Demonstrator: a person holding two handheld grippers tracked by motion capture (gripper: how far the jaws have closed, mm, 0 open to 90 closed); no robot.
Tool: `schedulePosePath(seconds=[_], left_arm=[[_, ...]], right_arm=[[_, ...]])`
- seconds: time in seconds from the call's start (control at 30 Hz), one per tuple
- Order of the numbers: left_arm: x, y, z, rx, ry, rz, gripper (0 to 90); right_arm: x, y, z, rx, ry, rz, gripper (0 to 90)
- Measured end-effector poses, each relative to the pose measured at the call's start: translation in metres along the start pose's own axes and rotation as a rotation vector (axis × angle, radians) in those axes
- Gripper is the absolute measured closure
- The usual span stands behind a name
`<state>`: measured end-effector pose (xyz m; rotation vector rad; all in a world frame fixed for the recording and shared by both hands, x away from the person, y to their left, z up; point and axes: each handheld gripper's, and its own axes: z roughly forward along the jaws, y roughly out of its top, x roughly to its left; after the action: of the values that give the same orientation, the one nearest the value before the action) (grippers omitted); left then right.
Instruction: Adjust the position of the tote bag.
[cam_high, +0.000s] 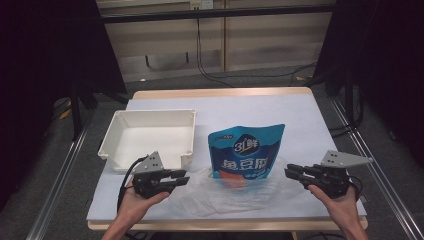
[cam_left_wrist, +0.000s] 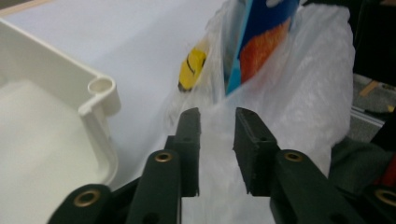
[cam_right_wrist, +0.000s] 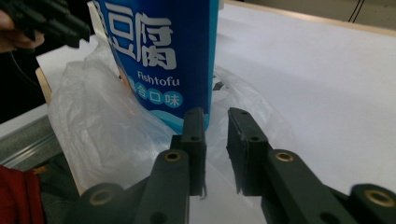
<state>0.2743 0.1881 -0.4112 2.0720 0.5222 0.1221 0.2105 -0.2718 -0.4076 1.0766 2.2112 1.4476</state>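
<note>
White-covered table (cam_high: 300, 125): both jaws narrowly parted, left gripper (cam_high: 181, 177) and right gripper (cam_high: 291, 172) flank a flimsy, slippery plastic bag (cam_high: 250, 192); its edges look the best hold.

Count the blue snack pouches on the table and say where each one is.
1: the blue snack pouch stands in the clear plastic bag right of the white tray. The crumpled bag might hide others.

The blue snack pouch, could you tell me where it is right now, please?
In the high view, the blue snack pouch stands mid-table in a clear plastic bag, right of the white tray.
</note>
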Motion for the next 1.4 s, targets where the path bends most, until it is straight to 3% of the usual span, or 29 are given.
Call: schedulePosePath(seconds=[0.13,0.33,0.47,0.63,0.67,0.83,1.03,1.07,1.13,1.23,1.27,1.4], left_arm=[[0.003,0.012,0.023,0.032,-0.020,0.014,78.3],[0.002,0.014,0.055,0.110,-0.037,0.030,80.5],[-0.006,0.007,0.059,0.129,-0.087,0.048,80.6],[-0.013,0.001,0.065,0.152,-0.133,0.058,88.1],[-0.013,0.003,0.066,0.183,-0.128,0.068,89.7],[-0.012,-0.003,0.080,0.226,-0.119,0.063,89.7],[-0.013,-0.011,0.086,0.290,-0.103,0.084,90.0],[-0.013,-0.011,0.086,0.312,-0.097,0.109,89.9],[-0.014,-0.013,0.088,0.283,-0.094,0.085,89.7],[-0.012,-0.013,0.088,0.301,-0.103,0.102,89.4],[-0.014,-0.014,0.090,0.289,-0.095,0.085,89.3],[-0.016,-0.015,0.093,0.298,-0.098,0.083,89.2]], right_arm=[[-0.002,0.000,0.018,0.051,0.026,-0.005,87.2],[-0.001,-0.005,0.033,0.109,0.037,-0.001,90.0],[0.001,-0.013,0.040,0.138,0.045,-0.001,90.0],[0.003,-0.018,0.046,0.165,0.057,-0.001,90.0],[0.003,-0.019,0.048,0.171,0.059,0.001,90.0],[0.000,-0.022,0.058,0.206,0.056,0.010,90.0],[-0.011,-0.032,0.060,0.261,-0.016,0.025,90.0],[-0.012,-0.033,0.060,0.260,-0.020,0.021,90.0],[-0.012,-0.033,0.060,0.249,-0.013,0.024,90.0],[-0.009,-0.025,0.059,0.207,0.010,0.022,90.0],[-0.008,-0.023,0.059,0.205,0.006,0.018,90.0],[-0.004,-0.017,0.060,0.199,0.011,0.001,90.0]])
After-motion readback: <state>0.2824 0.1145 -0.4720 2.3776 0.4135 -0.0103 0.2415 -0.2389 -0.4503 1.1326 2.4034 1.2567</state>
